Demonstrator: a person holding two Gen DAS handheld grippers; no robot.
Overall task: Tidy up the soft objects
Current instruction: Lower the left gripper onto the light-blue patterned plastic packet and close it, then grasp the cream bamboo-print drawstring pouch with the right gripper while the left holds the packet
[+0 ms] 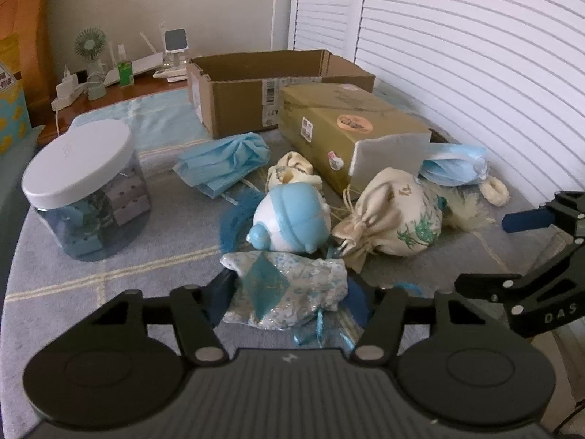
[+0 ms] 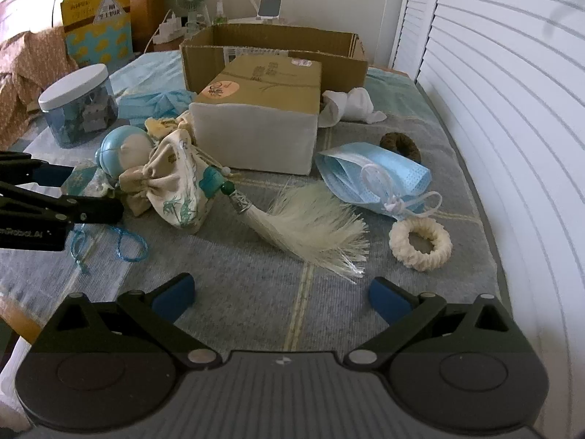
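My left gripper (image 1: 292, 292) is closed around a blue-and-white patterned sachet pouch (image 1: 289, 289), held low over the grey blanket; it also shows in the right wrist view (image 2: 82, 181). Just beyond lie a blue-and-white round toy (image 1: 292, 217), a cream drawstring pouch (image 1: 396, 216) with a cream tassel (image 2: 314, 223), and folded blue face masks (image 1: 223, 162) (image 2: 369, 179). A cream scrunchie (image 2: 420, 243) and a brown scrunchie (image 2: 400, 146) lie at the right. My right gripper (image 2: 281, 294) is open and empty above bare blanket, in front of the tassel.
An open cardboard box (image 1: 256, 84) stands at the back, with a closed tan box (image 1: 347, 128) in front of it. A clear jar with a white lid (image 1: 87, 190) stands at the left. White socks (image 2: 351, 104) lie beside the tan box. White shutters line the right side.
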